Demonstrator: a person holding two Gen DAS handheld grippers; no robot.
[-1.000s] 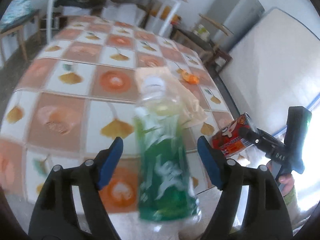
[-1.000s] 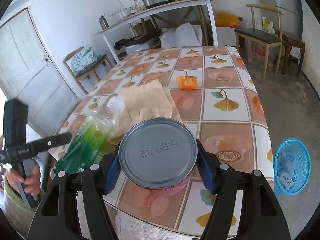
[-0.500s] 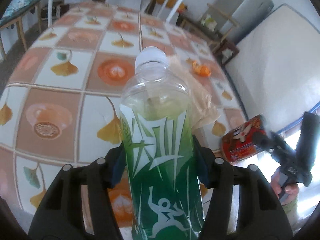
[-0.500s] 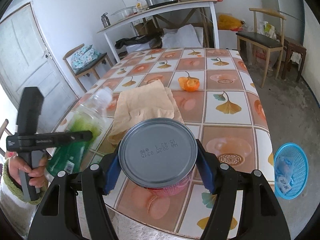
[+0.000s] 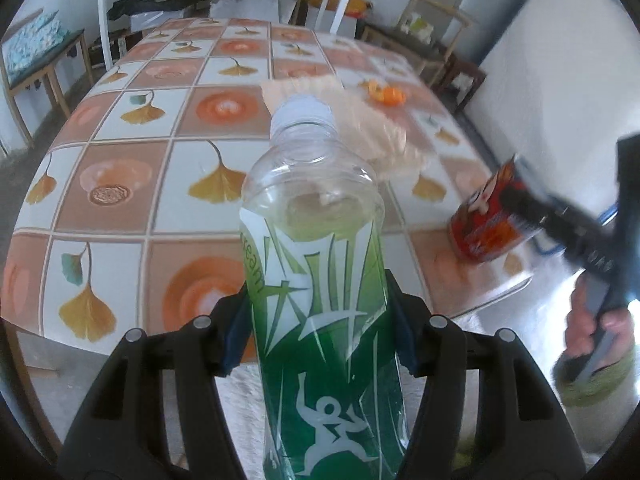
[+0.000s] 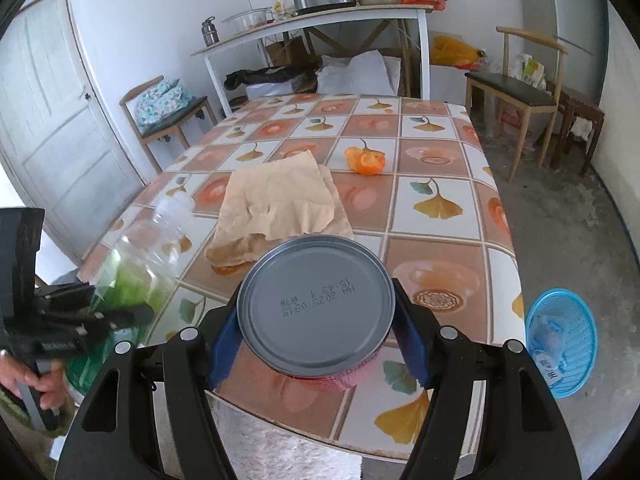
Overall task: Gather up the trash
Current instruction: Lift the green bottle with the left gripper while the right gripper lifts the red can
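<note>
My left gripper (image 5: 318,324) is shut on a clear plastic bottle with a green label (image 5: 320,280), held off the near edge of the tiled table (image 5: 160,152). The bottle also shows in the right wrist view (image 6: 136,264). My right gripper (image 6: 318,336) is shut on a red can (image 6: 316,304), its grey bottom facing the camera, over the table's near edge. The can also shows in the left wrist view (image 5: 488,220). A crumpled brown paper bag (image 6: 276,204) and an orange peel (image 6: 366,160) lie on the table.
A blue plastic basket (image 6: 560,336) stands on the floor right of the table. Chairs (image 6: 516,92) stand at the right and a chair with a cushion (image 6: 168,112) at the left. A white side table (image 6: 320,24) with a cooker stands behind.
My left gripper has closed on the bottle and lifted it off the table, pulling back toward the near edge. My right gripper holds the can almost unmoved.
</note>
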